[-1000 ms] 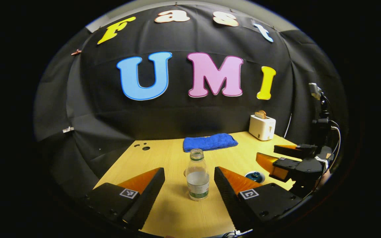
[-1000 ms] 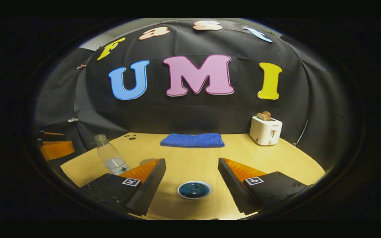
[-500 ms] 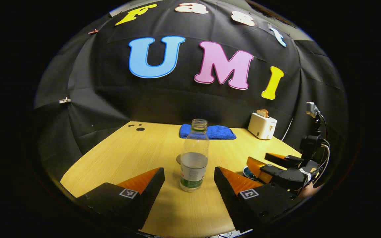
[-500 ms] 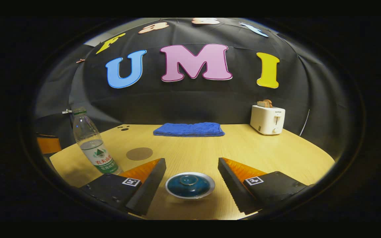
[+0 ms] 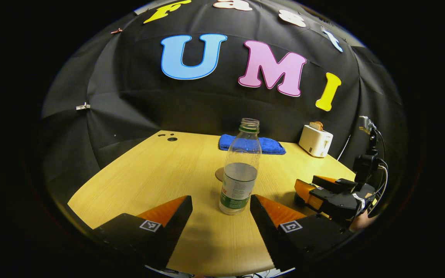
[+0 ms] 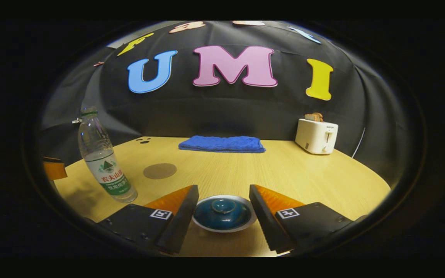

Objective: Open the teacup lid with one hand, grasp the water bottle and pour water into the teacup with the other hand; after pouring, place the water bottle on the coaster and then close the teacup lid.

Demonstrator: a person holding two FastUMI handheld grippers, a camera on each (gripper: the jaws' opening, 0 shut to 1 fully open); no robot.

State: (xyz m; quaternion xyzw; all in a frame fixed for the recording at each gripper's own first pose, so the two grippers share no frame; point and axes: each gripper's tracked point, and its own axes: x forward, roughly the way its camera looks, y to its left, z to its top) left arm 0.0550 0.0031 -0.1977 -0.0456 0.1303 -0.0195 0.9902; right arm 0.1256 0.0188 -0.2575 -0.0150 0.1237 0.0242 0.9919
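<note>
Left gripper view is showing the left hand-held gripper [image 5: 221,208] with its two fingers standing wide apart low over the counter [image 5: 157,173], nothing between the pads. The water bottle [image 5: 240,170] is standing upright just ahead of the gap, its long axis vertical and its uncapped mouth pointing up, nearer the right-side finger but touching neither. Just behind the bottle's base the round brown coaster [image 5: 219,174] is lying flat, partly hidden by it. Bare wood is stretching wide to the left, up to the counter's curved edge. Off to the right the right hand-held gripper [image 5: 311,189] is hanging low over the counter. In the right gripper view, the right hand-held gripper [image 6: 222,204] is also spread apart, its fingers flanking the blue teacup lid [image 6: 222,213], which is sitting flat on the teacup [image 6: 224,228] with its knob pointing up; whether the pads are touching the lid I cannot tell. The bottle is rising well to the left. At the back edge a folded blue towel [image 6: 222,143] and a white toaster [image 6: 316,136] are sitting.
</note>
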